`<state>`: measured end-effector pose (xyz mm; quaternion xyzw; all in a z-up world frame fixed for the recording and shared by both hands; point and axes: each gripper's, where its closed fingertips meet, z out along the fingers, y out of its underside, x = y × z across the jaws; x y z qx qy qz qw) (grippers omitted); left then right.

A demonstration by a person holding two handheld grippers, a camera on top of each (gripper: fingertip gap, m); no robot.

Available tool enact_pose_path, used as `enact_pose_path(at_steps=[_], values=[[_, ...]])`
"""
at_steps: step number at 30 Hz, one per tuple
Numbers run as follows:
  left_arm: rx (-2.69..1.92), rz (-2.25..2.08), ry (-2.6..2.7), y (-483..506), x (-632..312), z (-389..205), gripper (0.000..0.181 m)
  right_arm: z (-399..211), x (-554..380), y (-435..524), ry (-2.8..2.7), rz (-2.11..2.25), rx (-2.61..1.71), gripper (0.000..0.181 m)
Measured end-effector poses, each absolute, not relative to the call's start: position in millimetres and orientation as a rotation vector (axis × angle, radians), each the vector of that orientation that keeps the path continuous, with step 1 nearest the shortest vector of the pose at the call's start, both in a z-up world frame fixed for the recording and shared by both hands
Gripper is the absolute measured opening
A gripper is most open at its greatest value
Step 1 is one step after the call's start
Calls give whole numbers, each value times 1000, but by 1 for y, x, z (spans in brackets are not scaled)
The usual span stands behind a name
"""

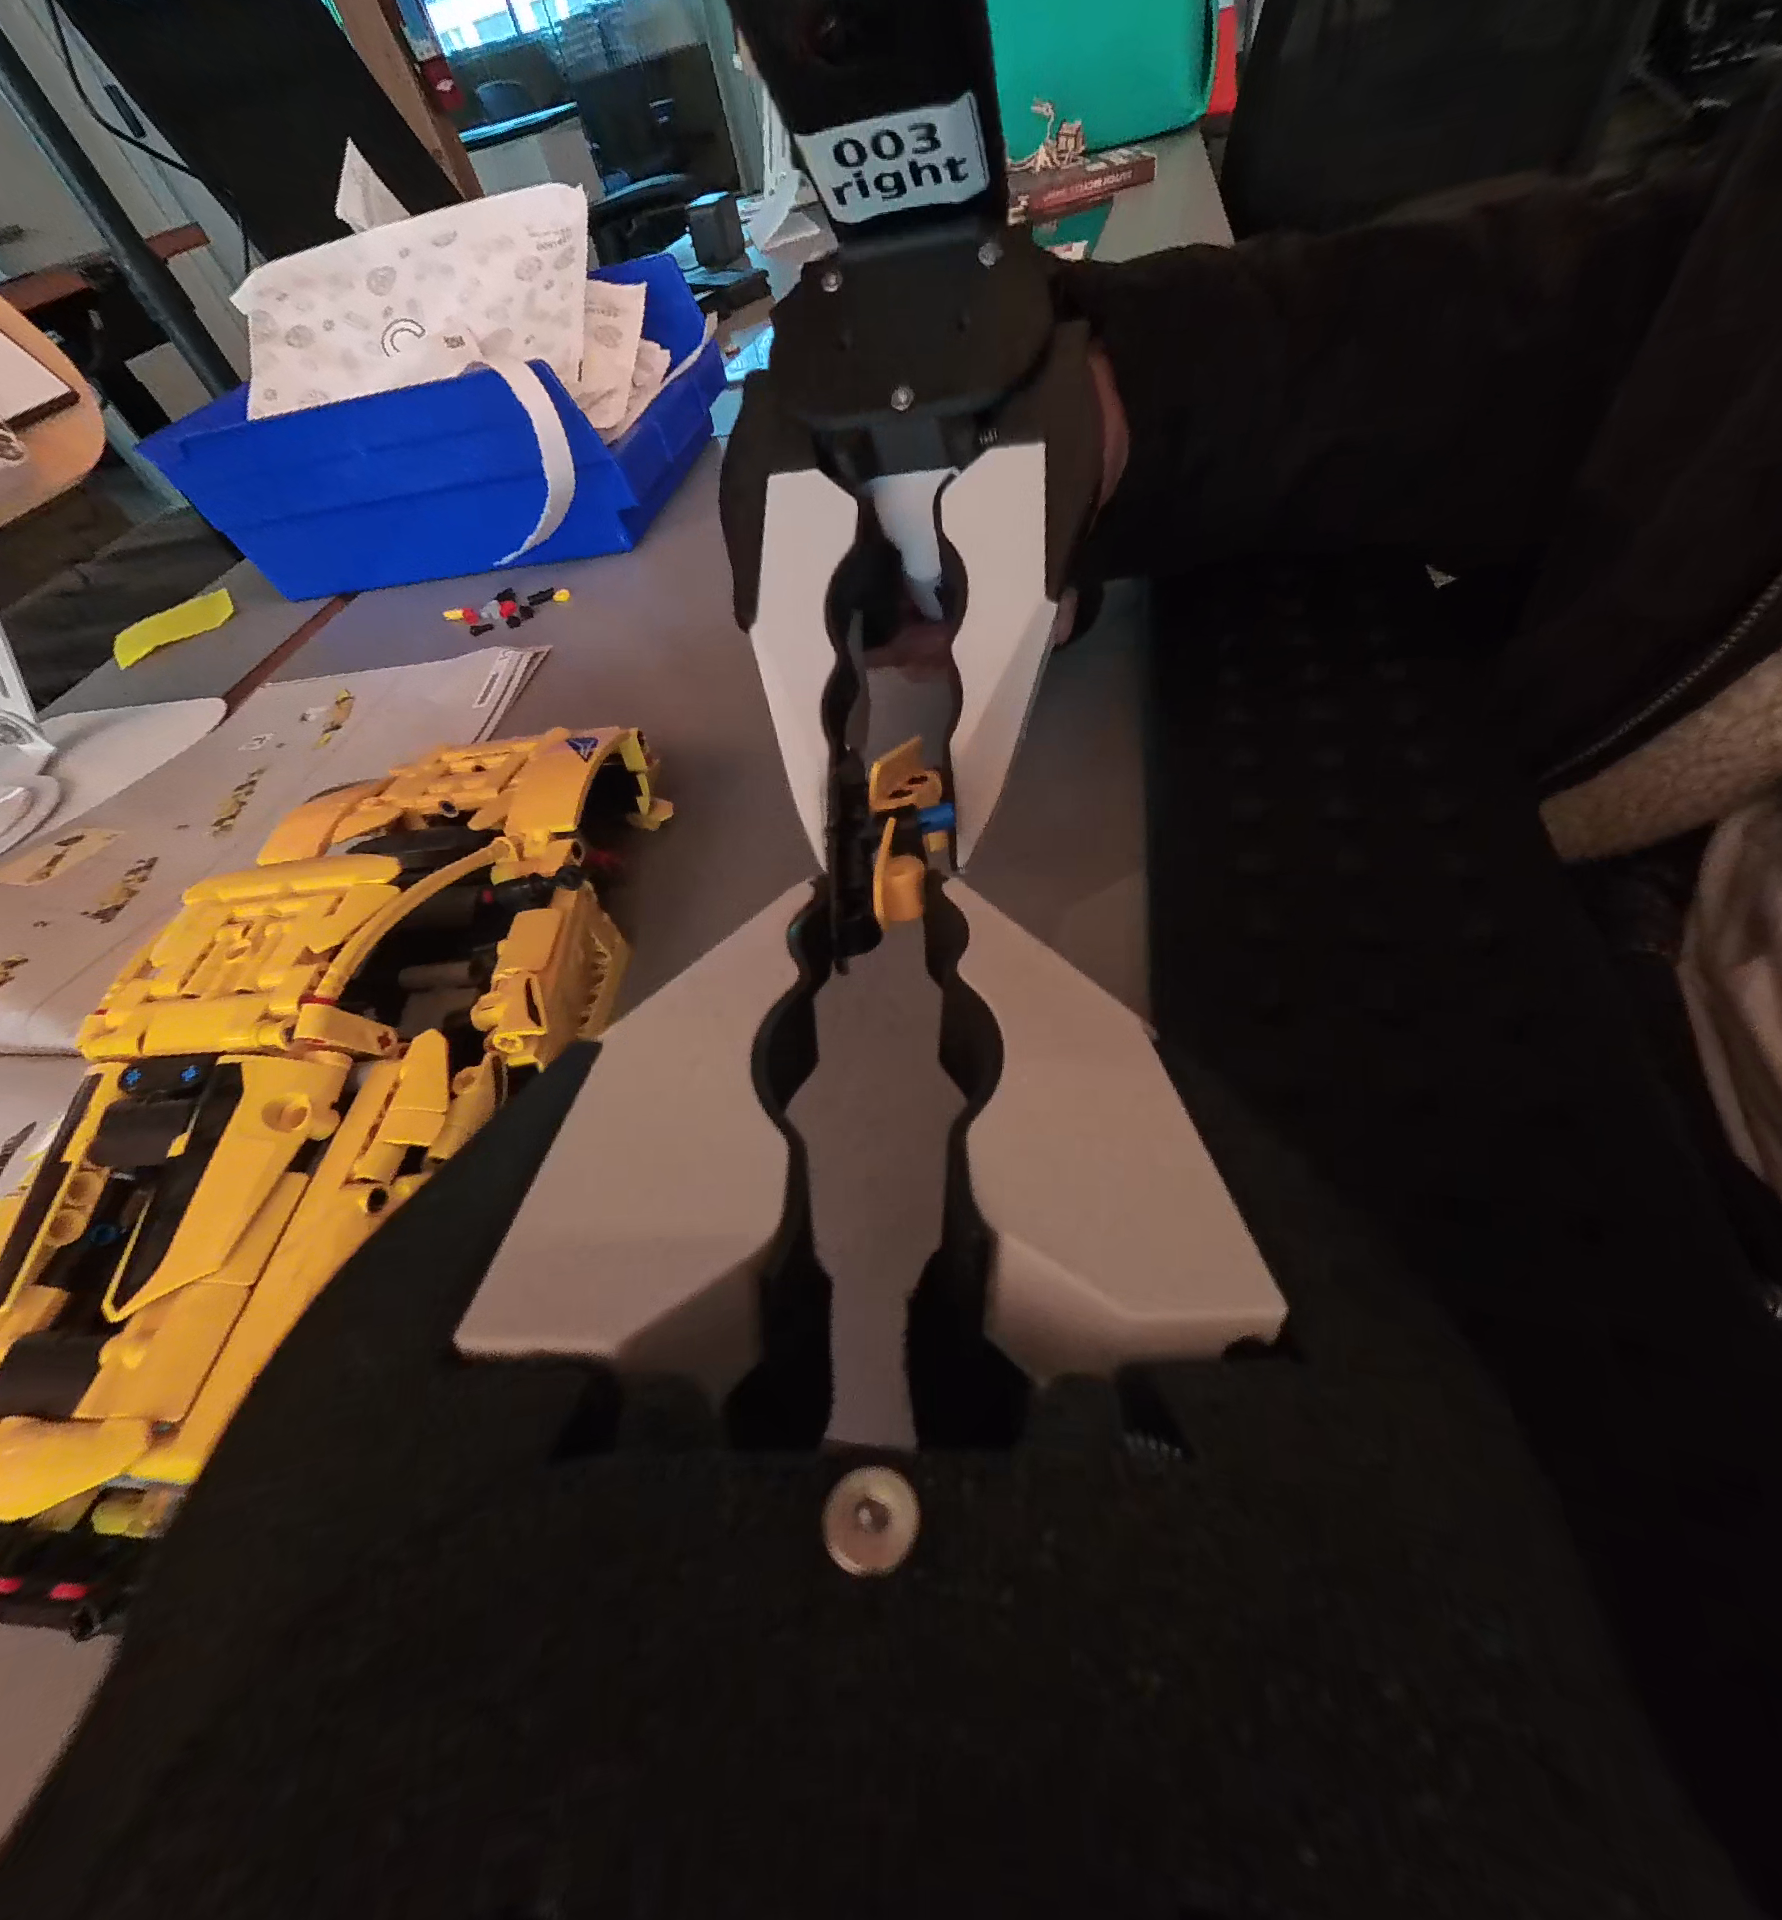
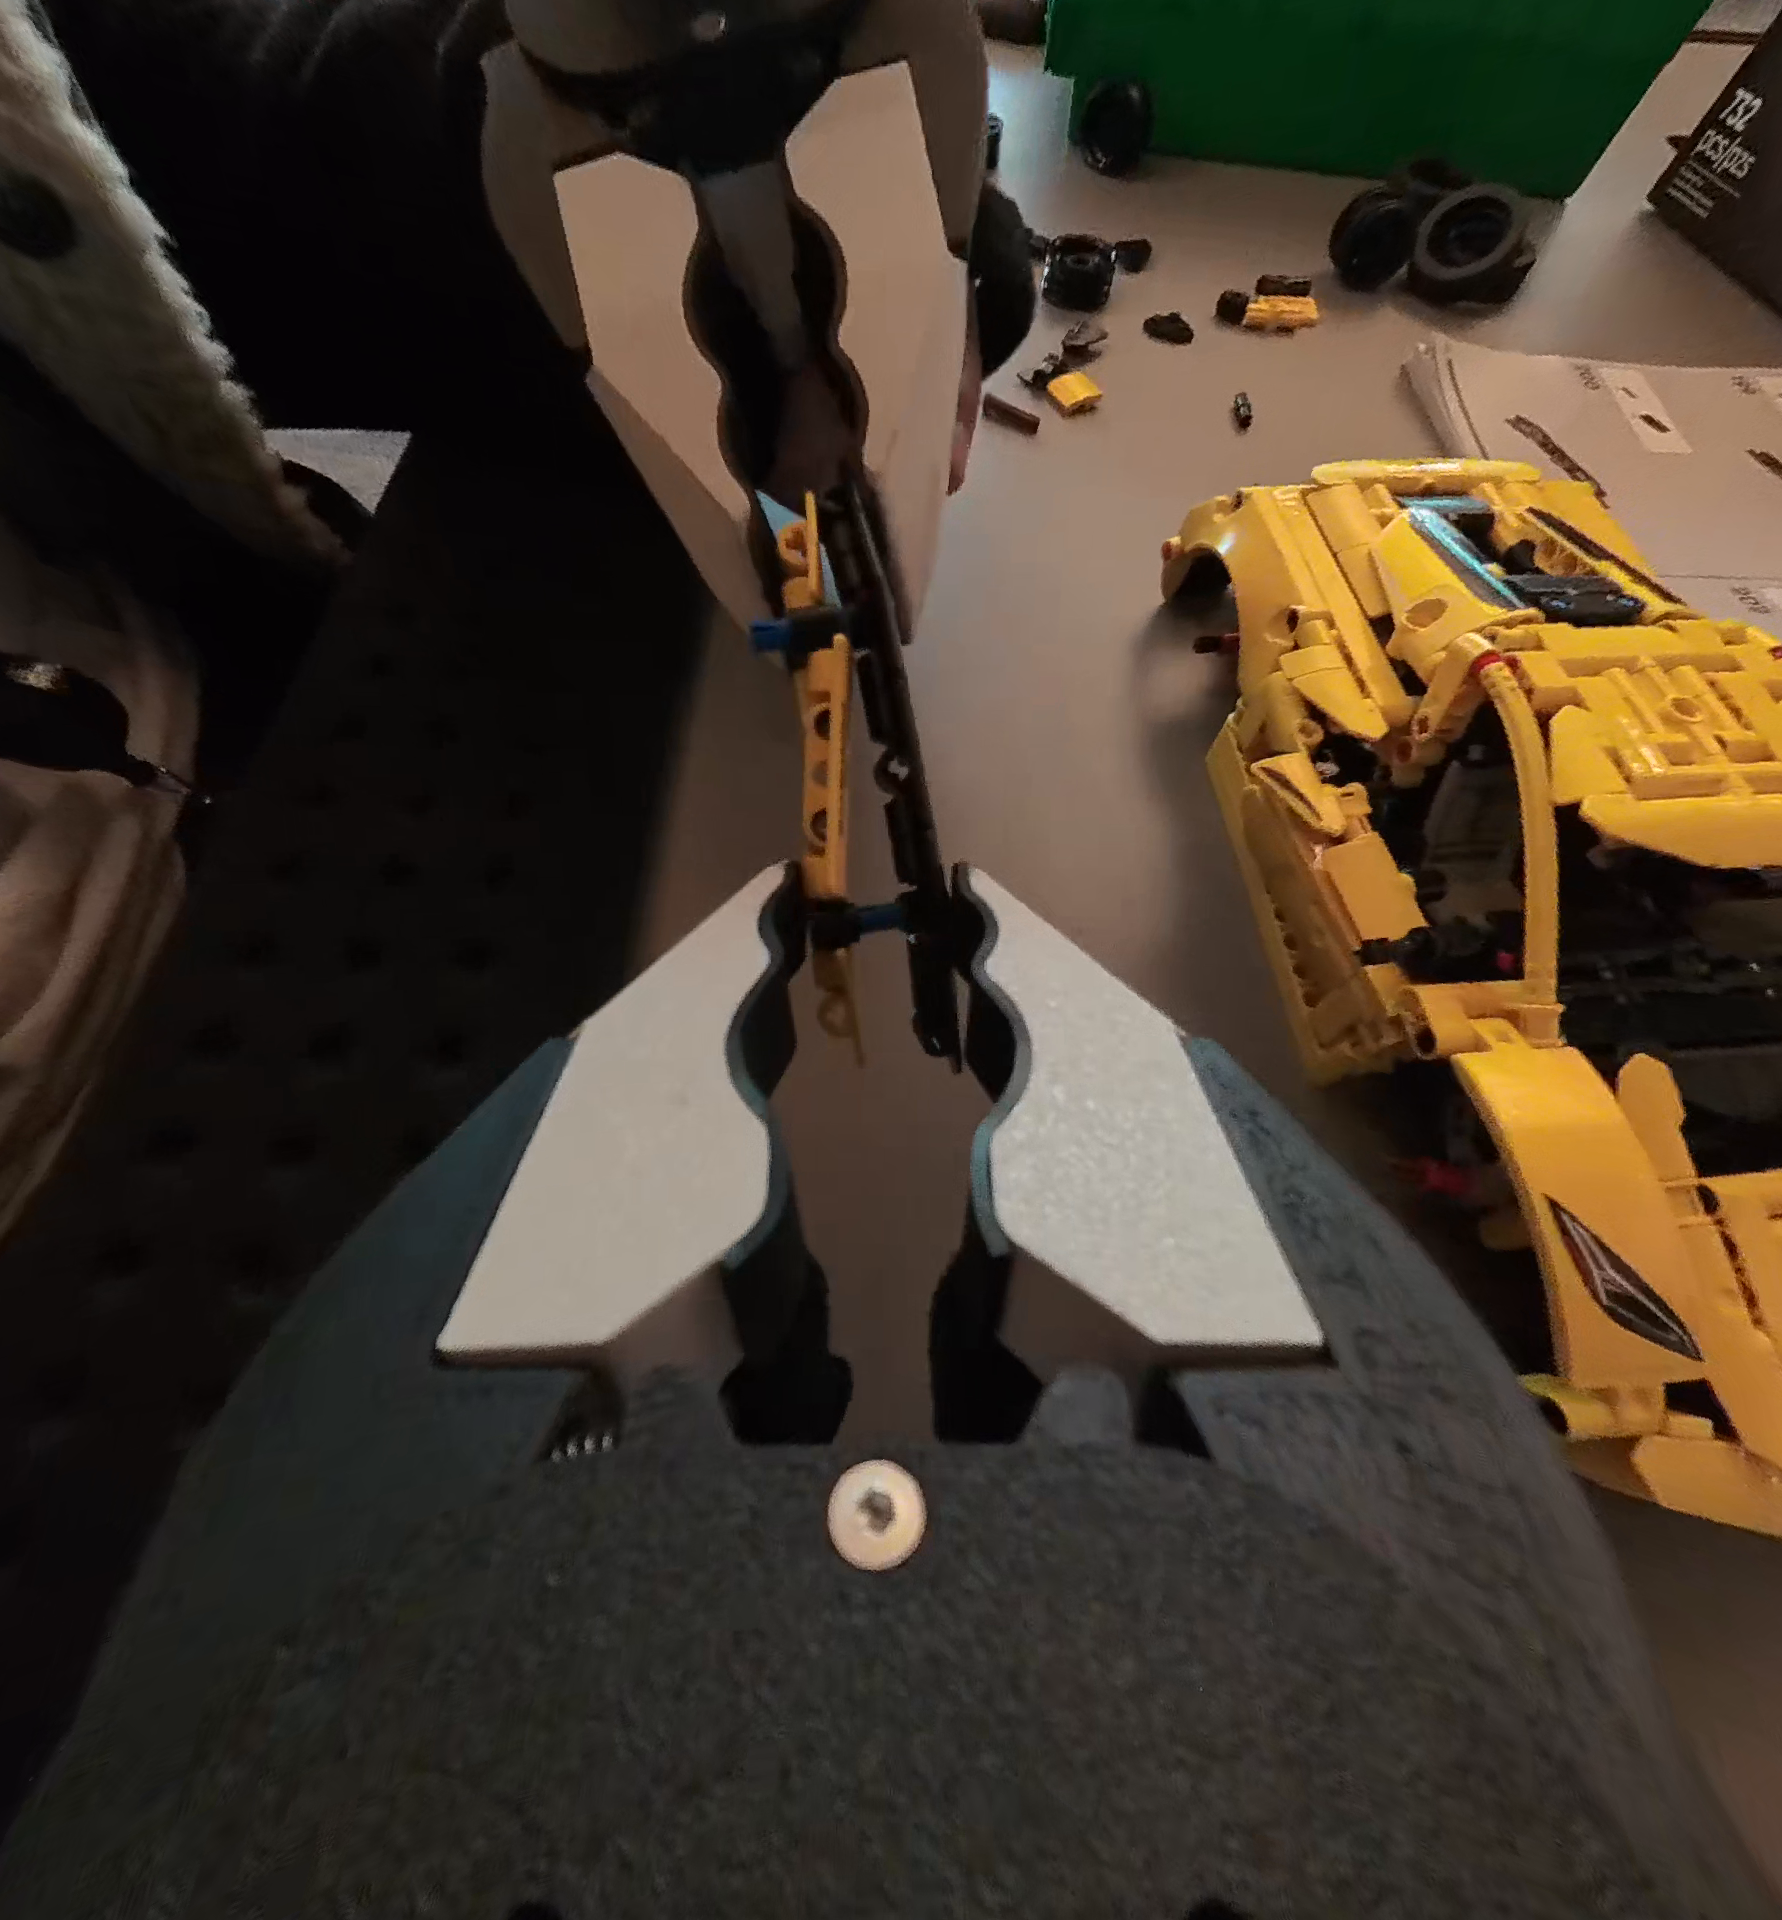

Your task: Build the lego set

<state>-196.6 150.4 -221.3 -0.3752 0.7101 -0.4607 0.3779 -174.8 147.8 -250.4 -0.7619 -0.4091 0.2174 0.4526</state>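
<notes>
A slim yellow-and-black subassembly [image 1: 897, 883] with blue pins hangs in the air above the grey table [image 1: 700, 665], held at both ends. My left gripper [image 1: 879, 904] is shut on one end. My right gripper [image 1: 892, 836] comes in from the opposite side and is shut on the other end. In the right wrist view the subassembly [image 2: 827, 748] spans from my right gripper [image 2: 874, 894] up to my left gripper [image 2: 830, 592]. The large yellow lego car [image 1: 295, 1039] lies on the table beside them; it also shows in the right wrist view [image 2: 1541, 883].
A blue bin [image 1: 430, 488] with paper bags stands at the back, with small loose pieces [image 1: 508, 605] in front and an instruction booklet [image 1: 139, 831] under the car. Black tyres [image 2: 1438, 239], loose parts [image 2: 1074, 384], a green box [image 2: 1334, 83]. A person's dark jacket [image 1: 1489, 831] borders the table. The tips of one gripper are about 4 centimeters away from the tips of the other.
</notes>
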Motion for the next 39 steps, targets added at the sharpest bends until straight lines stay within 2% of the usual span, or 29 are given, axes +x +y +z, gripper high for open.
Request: enact_pose_path(at_steps=[8, 12, 14, 15, 19, 39], values=[[-968, -1177, 1824, 150, -197, -224, 16, -255, -173, 146, -1082, 482, -1923, 27], [-1026, -1376, 1719, 157, -201, -201, 16, -224, -177, 148, -928, 650, -1806, 27], [-1014, -1447, 1670, 158, -205, -191, 16, -230, -169, 148, -901, 654, -1837, 43], [-1010, -1479, 1657, 157, -206, -187, 16, -228, -169, 147, -893, 684, -1829, 44], [-1002, -1459, 1681, 154, -205, -191, 16, -209, -175, 140, -887, 771, -1744, 26], [-998, -1446, 1727, 150, -207, -200, 16, -218, -171, 134, -958, 743, -1786, 23]])
